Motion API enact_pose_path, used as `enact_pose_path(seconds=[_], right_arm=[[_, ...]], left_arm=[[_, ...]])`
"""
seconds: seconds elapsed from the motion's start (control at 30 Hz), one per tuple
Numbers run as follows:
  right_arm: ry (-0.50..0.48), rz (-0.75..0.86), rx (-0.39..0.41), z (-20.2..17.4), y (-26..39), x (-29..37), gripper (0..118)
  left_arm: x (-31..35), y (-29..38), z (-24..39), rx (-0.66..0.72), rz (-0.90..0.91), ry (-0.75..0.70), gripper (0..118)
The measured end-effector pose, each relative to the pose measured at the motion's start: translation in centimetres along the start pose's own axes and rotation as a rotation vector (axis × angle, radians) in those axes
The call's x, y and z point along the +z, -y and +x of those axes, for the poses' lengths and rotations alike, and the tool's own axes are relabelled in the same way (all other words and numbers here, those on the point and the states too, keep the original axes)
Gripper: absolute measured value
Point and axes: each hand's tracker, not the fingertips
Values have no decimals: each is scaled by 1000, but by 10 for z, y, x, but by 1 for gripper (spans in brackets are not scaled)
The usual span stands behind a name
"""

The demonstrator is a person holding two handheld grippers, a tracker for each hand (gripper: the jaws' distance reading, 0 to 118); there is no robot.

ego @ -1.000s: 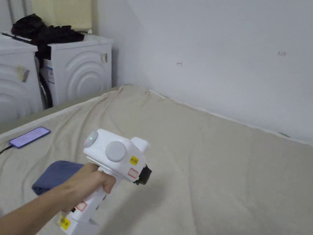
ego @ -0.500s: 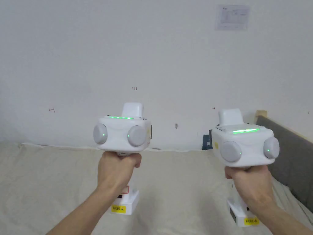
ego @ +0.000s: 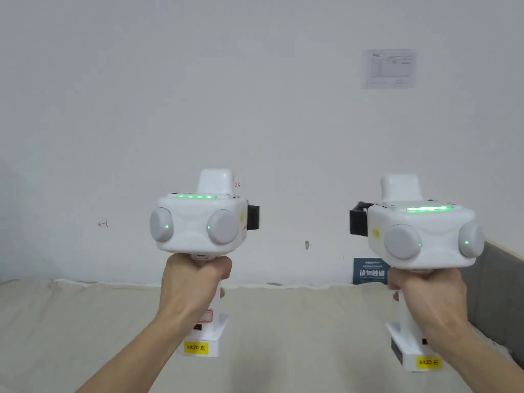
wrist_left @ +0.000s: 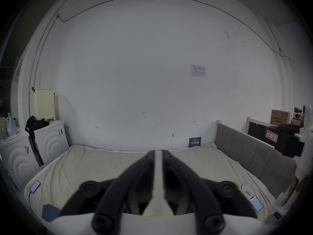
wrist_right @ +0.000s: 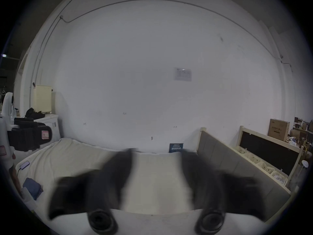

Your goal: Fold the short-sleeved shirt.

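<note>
A dark blue shirt (wrist_left: 49, 212), folded into a small block, lies on the beige bed sheet (wrist_left: 105, 167) near its left front corner; it is also in the right gripper view (wrist_right: 33, 187). Both grippers are held up side by side in the air, facing the white wall, well away from the shirt. The left gripper (wrist_left: 158, 152) has its black jaws almost together with a thin slit and nothing between them. The right gripper (wrist_right: 157, 151) has its jaws wide apart and blurred, holding nothing. Their white housings, left (ego: 199, 225) and right (ego: 424, 238), each sit in a hand.
A purple phone (wrist_left: 35, 186) on a cable lies at the bed's left edge, and another phone (wrist_left: 256, 204) at the right. White washing machines (wrist_left: 50, 140) with black clothes (wrist_left: 36, 124) on top stand on the left. A grey headboard (wrist_left: 254, 155) runs along the right.
The head camera has swung right and up to the wall. The left gripper, low beside the blue shirt a second ago, is now raised, and the right one has come up beside it.
</note>
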Motion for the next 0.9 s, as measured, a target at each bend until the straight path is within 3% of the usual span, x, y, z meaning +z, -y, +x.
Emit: enact_pose_path(seconds=[0.03, 0.1, 0.3, 0.4, 0.63, 0.83, 0.9], right_arm=[[14, -13, -12, 0, 0, -3, 118], [8, -5, -25, -1, -2, -1, 118], [24, -9, -12, 1, -3, 3, 118], [18, -1, -7, 5, -3, 8, 118], [12, 10, 34, 7, -6, 19, 118], [-15, 3, -5, 10, -9, 23, 118], [-17, -5, -13, 13, -8, 26, 118]], left_arm=[[-3, -1, 3, -19, -31, -64, 117], [5, 0, 1, -13, -32, -129, 118], [15, 4, -3, 43, -55, -23, 118], [22, 2, 0, 38, -78, -98, 118], [37, -13, -2, 64, -81, -113, 118], [44, -19, 7, -4, -119, -231, 118], [48, -21, 4, -13, -89, -168, 118]])
